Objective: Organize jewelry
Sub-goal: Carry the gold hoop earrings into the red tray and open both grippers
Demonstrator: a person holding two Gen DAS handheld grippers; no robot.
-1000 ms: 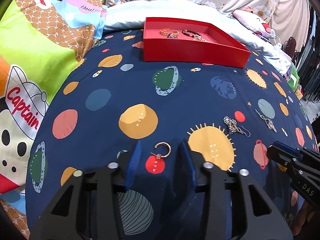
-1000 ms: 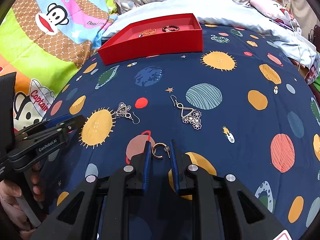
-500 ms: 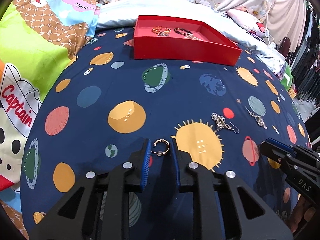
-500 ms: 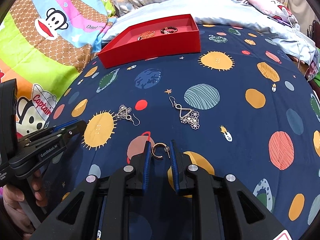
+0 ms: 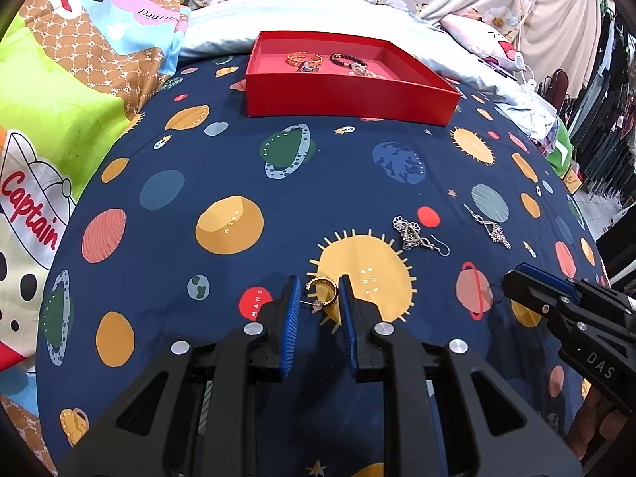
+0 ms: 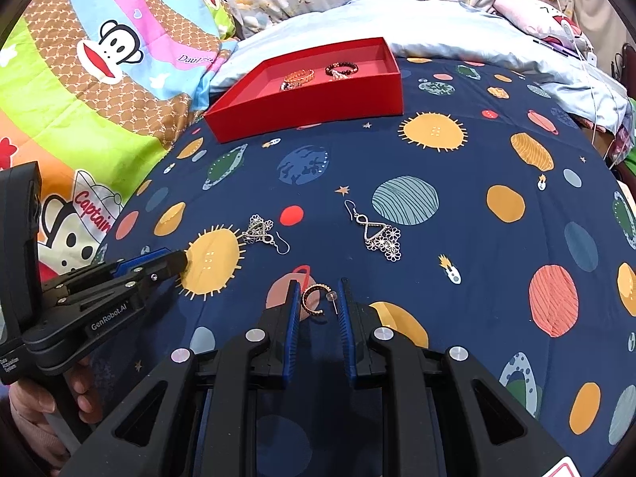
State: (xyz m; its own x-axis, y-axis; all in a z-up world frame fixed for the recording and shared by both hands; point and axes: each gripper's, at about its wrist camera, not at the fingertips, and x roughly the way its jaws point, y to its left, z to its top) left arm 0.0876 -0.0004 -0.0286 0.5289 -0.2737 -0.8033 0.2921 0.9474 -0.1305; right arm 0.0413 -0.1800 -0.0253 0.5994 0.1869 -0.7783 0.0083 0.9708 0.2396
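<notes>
My left gripper is shut on a gold hoop earring and holds it just above the planet-print blanket. My right gripper is shut on a second gold hoop earring. Two silver dangle earrings lie on the blanket ahead: one nearer the left gripper, which also shows in the left wrist view, and one further right, which also shows in the left wrist view. A red tray at the back, which also shows in the right wrist view, holds bracelets.
The navy blanket covers a bed. A bright cartoon quilt lies to the left. Pale pillows sit behind the tray. Each gripper appears at the edge of the other's view, the left gripper in the right wrist view.
My left gripper has closed on the hoop earring and lifted it slightly to the right, off the red Mars spot. My right gripper still holds its hoop, almost unmoved.
</notes>
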